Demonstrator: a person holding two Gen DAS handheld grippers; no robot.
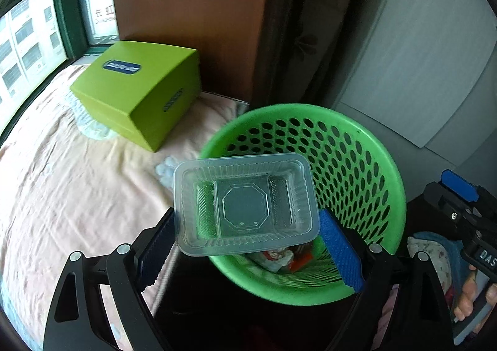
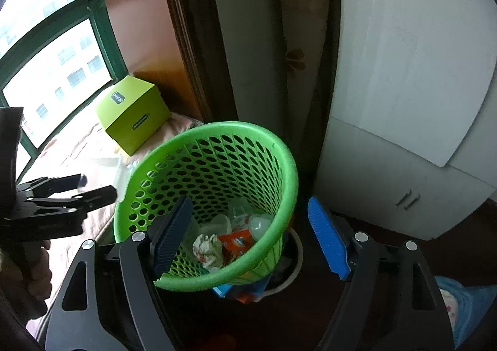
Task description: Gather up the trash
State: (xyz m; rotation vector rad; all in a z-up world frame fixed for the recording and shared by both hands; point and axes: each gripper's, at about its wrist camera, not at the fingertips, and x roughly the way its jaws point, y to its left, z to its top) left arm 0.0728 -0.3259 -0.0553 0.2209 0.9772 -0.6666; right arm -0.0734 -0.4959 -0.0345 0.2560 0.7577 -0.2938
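My left gripper [image 1: 248,217] is shut on a clear plastic food tray [image 1: 245,201], gripped by its two short sides and held level over the near rim of the green perforated basket [image 1: 357,145]. In the right wrist view the basket [image 2: 248,139] holds crumpled paper [image 2: 208,248], an orange wrapper [image 2: 237,242] and clear plastic cups [image 2: 259,223]. My right gripper [image 2: 248,208] hangs open over the basket's mouth, with nothing between its blue pads [image 2: 326,236]. Part of the right gripper [image 1: 456,195] shows at the right edge of the left wrist view.
A lime-green box [image 1: 136,86] lies on a pink sheet [image 1: 62,195] under the window, left of the basket. Crumpled clear plastic [image 1: 88,125] sticks out beneath the box. A white cabinet [image 2: 388,164] stands right of the basket. A blue and orange packet [image 2: 245,292] lies under it.
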